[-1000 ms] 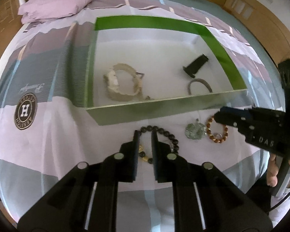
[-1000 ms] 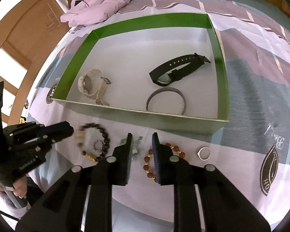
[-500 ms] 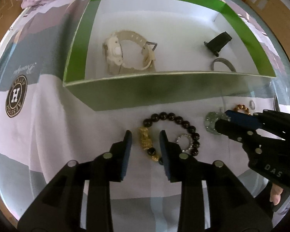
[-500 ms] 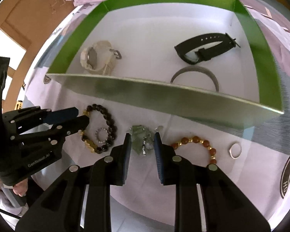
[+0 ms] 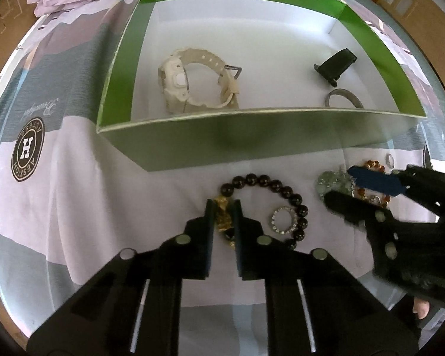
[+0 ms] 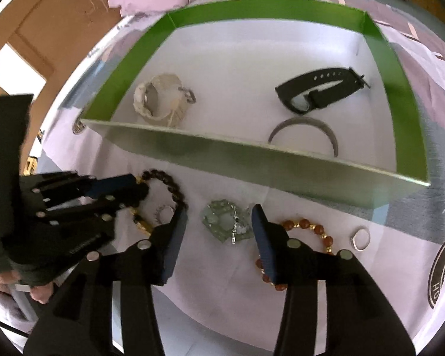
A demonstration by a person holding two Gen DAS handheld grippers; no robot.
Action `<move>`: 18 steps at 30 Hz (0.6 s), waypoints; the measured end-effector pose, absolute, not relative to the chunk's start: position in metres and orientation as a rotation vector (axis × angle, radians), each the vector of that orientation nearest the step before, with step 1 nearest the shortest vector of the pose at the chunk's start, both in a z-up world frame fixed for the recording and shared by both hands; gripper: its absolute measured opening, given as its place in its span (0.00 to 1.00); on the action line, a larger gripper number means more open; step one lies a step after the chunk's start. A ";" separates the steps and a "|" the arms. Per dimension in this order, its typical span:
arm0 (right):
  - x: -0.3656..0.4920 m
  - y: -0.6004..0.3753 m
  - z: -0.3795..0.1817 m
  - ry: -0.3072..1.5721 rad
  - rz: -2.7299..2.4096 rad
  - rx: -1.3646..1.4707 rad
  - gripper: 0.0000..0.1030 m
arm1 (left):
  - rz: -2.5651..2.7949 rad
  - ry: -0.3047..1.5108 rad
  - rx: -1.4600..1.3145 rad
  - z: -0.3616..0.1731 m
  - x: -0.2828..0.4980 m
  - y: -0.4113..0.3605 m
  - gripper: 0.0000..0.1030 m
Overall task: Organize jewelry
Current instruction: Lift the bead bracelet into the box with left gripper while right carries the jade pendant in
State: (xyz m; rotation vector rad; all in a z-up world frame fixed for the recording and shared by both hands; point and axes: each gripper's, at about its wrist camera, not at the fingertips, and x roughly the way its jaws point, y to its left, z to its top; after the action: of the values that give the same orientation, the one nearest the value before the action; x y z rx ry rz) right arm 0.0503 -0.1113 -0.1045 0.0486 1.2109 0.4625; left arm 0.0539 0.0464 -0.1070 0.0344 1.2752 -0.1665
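Clearly, in the left wrist view, the left gripper [image 5: 223, 211] is clenched on the gold charm of the black bead bracelet [image 5: 270, 184], which lies on the bedsheet [image 5: 74, 195] just near of the green box [image 5: 222, 145]; the grip sits on one small charm, so I judge the beads may swing and snag the sparkly ring [image 5: 284, 220] lying inside their loop, dragging it along; the near wall of the box stands close, and a low lift could catch the hanging strand on its rim; the white watch [image 5: 192, 84] already lies inside at the left. Over in the right wrist view, the right gripper [image 6: 219, 222] is released, its jaws having just been opening, and they straddle the pale green pendant [image 6: 227, 222] without pressing it; the amber bead bracelet [image 6: 305, 228] lies touching the right finger, so closing could pinch it too; the silver ring [image 6: 360, 238] lies further right; the black watch [image 6: 320, 90] and grey bangle [image 6: 305, 132] are in the box; the two grippers work close together and might collide.
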 end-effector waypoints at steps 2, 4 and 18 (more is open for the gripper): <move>0.051 -0.110 -0.110 1.225 0.447 0.035 0.41 | -0.168 1.274 0.035 -0.106 0.054 0.046 0.11; 0.051 -0.109 -0.113 1.229 0.436 0.031 0.25 | -0.173 1.269 0.031 -0.103 0.053 0.045 0.11; 0.048 -0.125 -0.085 1.162 0.463 0.084 0.10 | -0.282 1.129 0.013 -0.051 0.029 0.039 0.10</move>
State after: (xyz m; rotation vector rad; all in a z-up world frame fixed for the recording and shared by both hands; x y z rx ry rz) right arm 0.0477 -0.1251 -0.0849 0.0839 1.1621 0.4633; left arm 0.0286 0.0389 -0.0511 0.0128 1.1289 -0.2816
